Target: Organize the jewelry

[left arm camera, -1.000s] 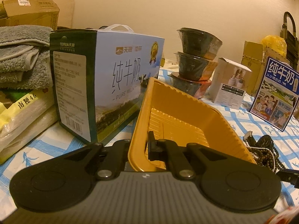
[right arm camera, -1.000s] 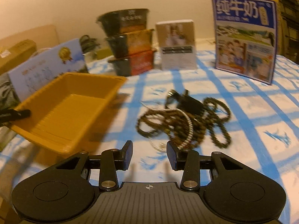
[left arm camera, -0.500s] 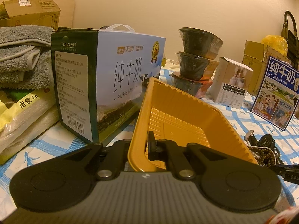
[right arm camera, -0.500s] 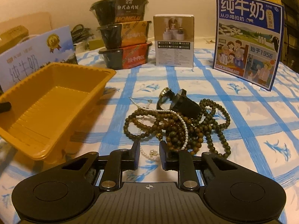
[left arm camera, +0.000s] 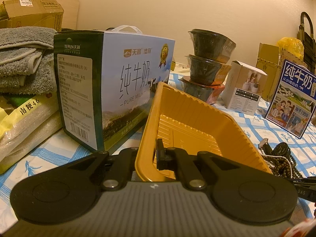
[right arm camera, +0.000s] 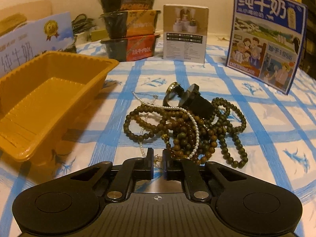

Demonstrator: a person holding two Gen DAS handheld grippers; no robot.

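Jewelry [right arm camera: 183, 124], a loose, tangly heap of beads and pearls just beside the yellow tray [right arm camera: 49, 90], looks light and floppy, so my right gripper [right arm camera: 158, 158] is closing on its near pearl strand while my left gripper [left arm camera: 154, 156] stays clamped on the tray's rim.

The left gripper [left arm camera: 153, 154] is clamped tight, angled slightly downward. The right gripper [right arm camera: 158, 158] tilts steeper, its jaws closing.
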